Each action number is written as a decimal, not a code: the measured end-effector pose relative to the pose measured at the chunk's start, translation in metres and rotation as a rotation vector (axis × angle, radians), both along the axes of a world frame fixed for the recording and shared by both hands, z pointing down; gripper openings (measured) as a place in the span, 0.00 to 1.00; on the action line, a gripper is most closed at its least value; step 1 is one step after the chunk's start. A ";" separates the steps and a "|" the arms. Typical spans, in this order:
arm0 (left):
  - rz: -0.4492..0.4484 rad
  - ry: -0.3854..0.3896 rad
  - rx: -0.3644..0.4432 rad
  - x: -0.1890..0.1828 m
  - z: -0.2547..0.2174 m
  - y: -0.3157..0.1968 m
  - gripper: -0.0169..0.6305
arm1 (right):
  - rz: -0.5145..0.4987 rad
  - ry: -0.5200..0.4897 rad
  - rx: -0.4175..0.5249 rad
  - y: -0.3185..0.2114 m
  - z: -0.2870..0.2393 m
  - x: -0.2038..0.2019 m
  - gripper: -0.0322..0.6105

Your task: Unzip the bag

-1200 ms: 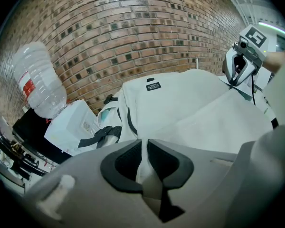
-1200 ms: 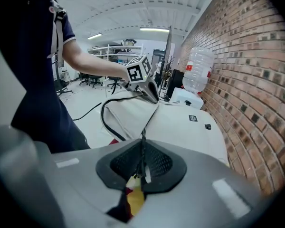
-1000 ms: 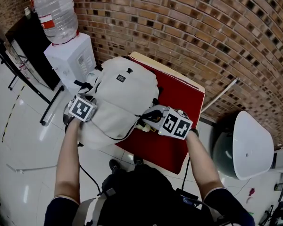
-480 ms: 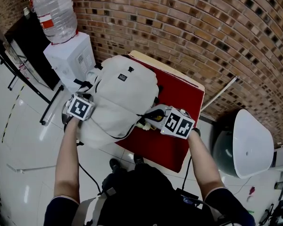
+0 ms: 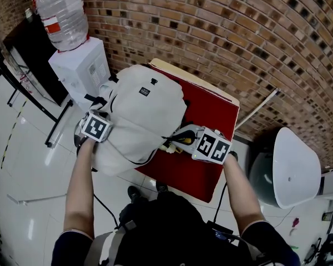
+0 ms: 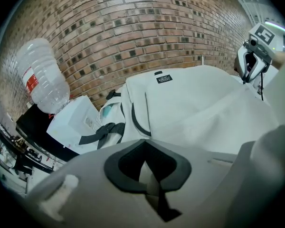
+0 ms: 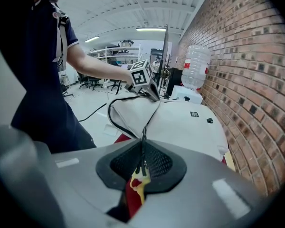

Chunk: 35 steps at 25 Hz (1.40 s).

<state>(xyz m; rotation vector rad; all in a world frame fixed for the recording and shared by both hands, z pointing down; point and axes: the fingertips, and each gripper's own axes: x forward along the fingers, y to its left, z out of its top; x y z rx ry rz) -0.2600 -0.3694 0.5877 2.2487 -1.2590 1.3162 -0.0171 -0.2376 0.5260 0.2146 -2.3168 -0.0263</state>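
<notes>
A cream backpack (image 5: 147,112) lies on the red table (image 5: 211,115). My left gripper (image 5: 106,133) is at the bag's left side. In the left gripper view my left gripper (image 6: 149,177) is shut on a fold of the backpack (image 6: 194,103) fabric. My right gripper (image 5: 175,141) is at the bag's near right edge. In the right gripper view my right gripper (image 7: 141,167) is shut on the black zipper pull (image 7: 143,139). From there the dark zipper line runs off across the backpack (image 7: 180,122). A yellow scrap shows between the pads too.
A white water dispenser (image 5: 80,65) with a clear bottle (image 5: 61,15) stands just left of the table. A brick wall (image 5: 238,32) runs behind. A white rounded object (image 5: 291,170) stands at the right. A black cable lies on the floor (image 5: 22,165).
</notes>
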 end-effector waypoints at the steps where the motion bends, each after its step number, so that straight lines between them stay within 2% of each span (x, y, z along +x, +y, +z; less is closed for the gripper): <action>1: 0.002 0.002 -0.001 0.001 0.001 -0.001 0.02 | 0.001 -0.001 -0.003 0.000 0.001 0.001 0.10; 8: -0.009 -0.017 0.034 -0.001 -0.011 0.003 0.03 | 0.021 -0.036 0.012 -0.008 -0.003 -0.004 0.11; 14: -0.031 0.052 0.124 0.004 -0.037 0.005 0.03 | 0.090 -0.132 0.067 -0.034 -0.021 -0.024 0.17; 17: -0.049 0.109 0.173 0.009 -0.055 0.010 0.03 | 0.114 -0.175 0.102 -0.048 -0.032 -0.038 0.17; 21: -0.068 0.212 0.242 0.018 -0.078 0.018 0.03 | 0.176 -0.213 0.177 -0.069 -0.047 -0.058 0.06; 23: -0.079 0.274 0.269 0.022 -0.089 0.022 0.03 | 0.210 -0.250 0.198 -0.077 -0.056 -0.068 0.06; 30: -0.088 0.474 0.365 0.047 -0.132 0.039 0.03 | 0.276 -0.394 0.200 -0.084 -0.080 -0.096 0.06; 35: -0.079 0.556 0.425 0.064 -0.155 0.052 0.03 | 0.322 -0.500 0.196 -0.081 -0.100 -0.111 0.06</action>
